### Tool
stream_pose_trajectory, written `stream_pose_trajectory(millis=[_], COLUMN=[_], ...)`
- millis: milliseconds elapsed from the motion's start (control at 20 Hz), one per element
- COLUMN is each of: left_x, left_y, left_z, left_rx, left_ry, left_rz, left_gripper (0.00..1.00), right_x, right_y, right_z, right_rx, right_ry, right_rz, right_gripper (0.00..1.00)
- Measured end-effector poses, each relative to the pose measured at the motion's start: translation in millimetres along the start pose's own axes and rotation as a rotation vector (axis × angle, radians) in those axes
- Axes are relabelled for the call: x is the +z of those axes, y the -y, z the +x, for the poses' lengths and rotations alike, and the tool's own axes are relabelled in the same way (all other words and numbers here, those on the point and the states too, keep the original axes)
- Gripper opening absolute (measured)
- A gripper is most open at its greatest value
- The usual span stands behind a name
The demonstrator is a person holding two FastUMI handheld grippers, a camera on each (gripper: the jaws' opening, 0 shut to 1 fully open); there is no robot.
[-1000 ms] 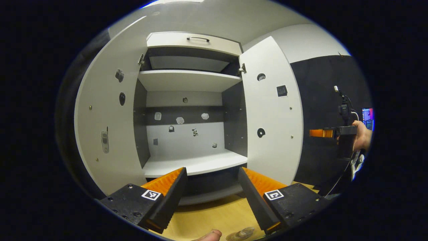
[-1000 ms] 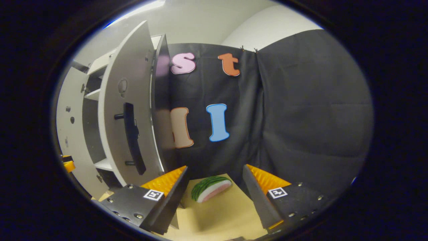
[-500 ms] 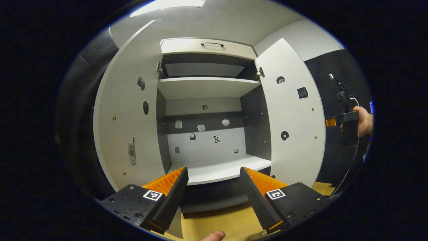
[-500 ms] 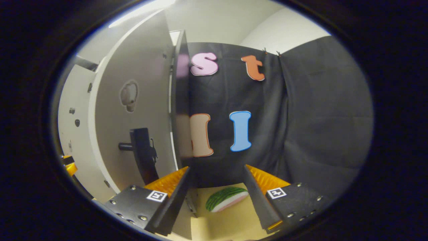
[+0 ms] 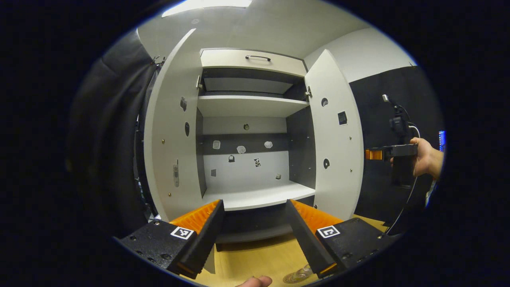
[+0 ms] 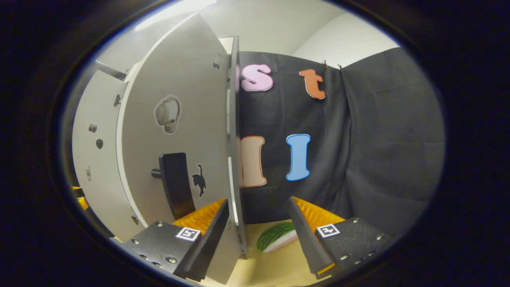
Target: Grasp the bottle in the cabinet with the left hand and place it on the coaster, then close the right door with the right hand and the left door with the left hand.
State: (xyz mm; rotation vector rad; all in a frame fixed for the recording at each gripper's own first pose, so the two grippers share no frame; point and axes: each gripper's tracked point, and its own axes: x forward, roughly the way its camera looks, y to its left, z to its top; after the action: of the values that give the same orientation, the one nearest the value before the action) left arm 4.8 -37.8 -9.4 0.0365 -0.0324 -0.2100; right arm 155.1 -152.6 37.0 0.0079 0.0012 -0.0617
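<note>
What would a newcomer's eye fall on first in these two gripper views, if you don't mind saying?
Most likely the cabinet, standing wide open straight ahead of the open left gripper, its shelves bare. In the right gripper view, the right door looms close, its edge standing between the fingers of the open right gripper, with its dark handle just to the left. A watermelon-slice toy lies on the wooden table beyond.

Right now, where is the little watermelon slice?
In the right gripper view the watermelon slice lies on the wooden table at the bottom, between the right tool fingers, just right of the open right door edge, before the black cloth.
</note>
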Motion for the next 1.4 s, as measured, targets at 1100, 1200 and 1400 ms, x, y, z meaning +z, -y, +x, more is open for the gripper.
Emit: stream_pose_trajectory(millis=[1100, 1200, 1400], left_x=[-32.5, -33.5, -32.4], left_y=[-51.1, -57.8, -66.3], left_z=[-86.5, -86.6, -88.5], left_rx=[0.098, 0.112, 0.121], left_ry=[-0.095, -0.097, -0.095], left_rz=[-0.022, -0.014, -0.023], left_gripper=[0.97, 0.97, 0.97], right_x=[-3.1, -2.3, -3.4], right_y=[-68.2, -74.0, -91.9], right_z=[5.3, 6.8, 8.2], right_rx=[0.017, 0.013, 0.048], right_ry=[0.019, 0.025, 0.022], right_rz=[0.017, 0.018, 0.013], right_gripper=[0.91, 0.91, 0.92])
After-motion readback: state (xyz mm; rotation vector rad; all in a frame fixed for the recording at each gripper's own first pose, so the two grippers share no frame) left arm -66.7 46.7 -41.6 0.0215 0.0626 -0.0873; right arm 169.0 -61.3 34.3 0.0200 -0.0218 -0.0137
